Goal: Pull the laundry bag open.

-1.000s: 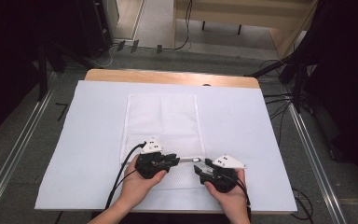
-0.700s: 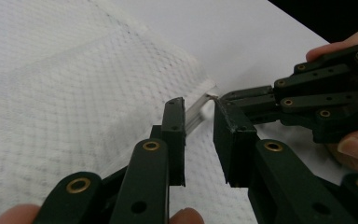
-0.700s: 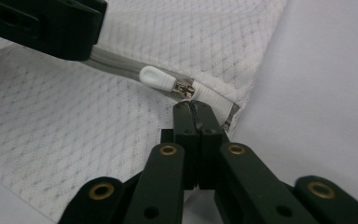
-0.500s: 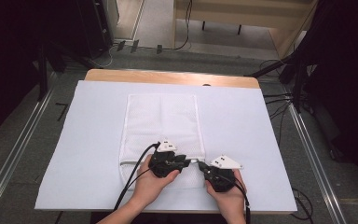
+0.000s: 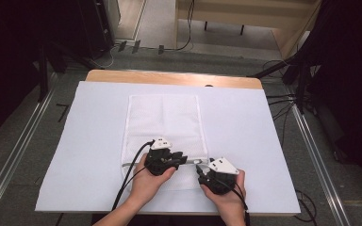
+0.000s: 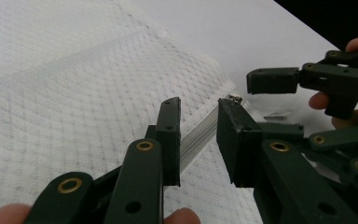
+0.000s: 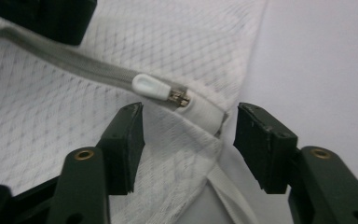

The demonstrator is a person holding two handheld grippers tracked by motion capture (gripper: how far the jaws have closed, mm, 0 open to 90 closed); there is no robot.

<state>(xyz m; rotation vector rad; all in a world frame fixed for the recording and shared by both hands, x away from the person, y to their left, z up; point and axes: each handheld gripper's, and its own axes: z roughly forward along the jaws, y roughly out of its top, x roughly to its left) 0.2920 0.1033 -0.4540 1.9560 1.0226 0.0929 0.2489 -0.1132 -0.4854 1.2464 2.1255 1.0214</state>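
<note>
Mesh bag (image 5: 162, 127), white, lies flat at the centre of the high view on the white sheet (image 5: 264, 141) that covers the table, its zipped end in the lower middle of the frame, where both claws work.

Right gripper (image 7: 189, 137): its 2 jaws have just been opening and now stand well apart. Between them sits the corner of the bag, with no pad pressing on it. The white zipper pull (image 7: 150, 86) lies just above the jaw tips in the right gripper view, at the end of the grey zipper (image 7: 70, 60), which runs toward the upper left of that frame.

Left gripper (image 6: 198, 135): its jaws have just been opening, and a narrow gap shows between them. The grey zipper strip passes through that gap; whether the pads pinch it I cannot tell.

In the high view the left gripper (image 5: 167, 160) and right gripper (image 5: 207, 172) sit close together, lower centre, each held in a hand.
</note>
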